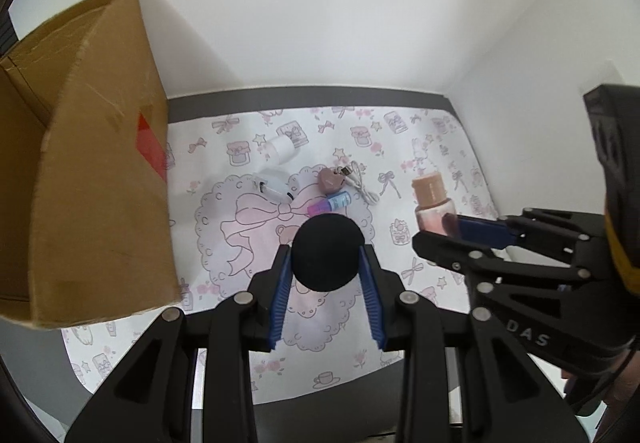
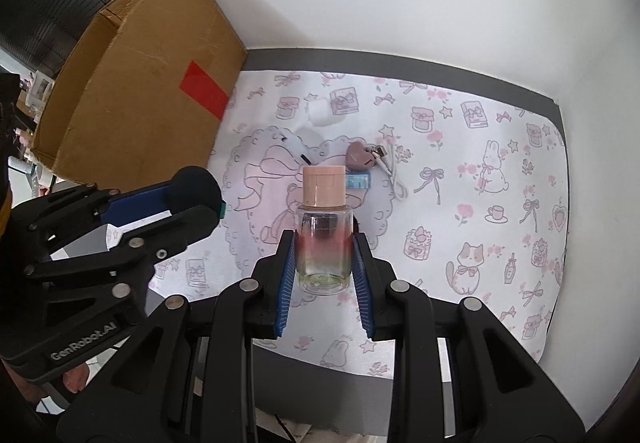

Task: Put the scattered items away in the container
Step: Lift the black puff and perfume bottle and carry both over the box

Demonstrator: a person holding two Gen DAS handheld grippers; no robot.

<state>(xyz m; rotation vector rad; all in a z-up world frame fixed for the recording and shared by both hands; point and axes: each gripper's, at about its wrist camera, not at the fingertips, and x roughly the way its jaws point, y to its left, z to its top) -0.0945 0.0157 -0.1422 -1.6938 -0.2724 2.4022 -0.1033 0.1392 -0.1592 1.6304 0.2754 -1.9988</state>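
Evidently, the tidying was only partly under way. A round black foam ball [image 1: 327,251] was pinched between the blue pads of the left gripper [image 1: 326,263], and a small clear glass bottle with a peach-coloured cap and reddish liquid [image 2: 324,227] was clamped upright between the pads of the right gripper [image 2: 324,263]. Both items were held up clear of the patterned pink-and-white mat [image 2: 480,203], to the right of the large brown cardboard box with a red patch on its side [image 1: 100,163], and neither had been carried over its open top.

Four items were left lying on the mat to the right of the box. A white cylindrical roll [image 1: 285,149] lay near the box's far end, and a white rounded gadget [image 1: 272,185] lay just beside the box wall. Farther from the box, a brown heart-shaped charger with a white cable [image 1: 332,179] was seen, with a small blue-and-pink tube [image 1: 330,203] just beside it.

The inside of the box could not be made out in either view, as only its outer walls and upper edges showed; what it contained could not be told. Judging from this, two items were in hand awaiting deposit and four more remained to be collected.
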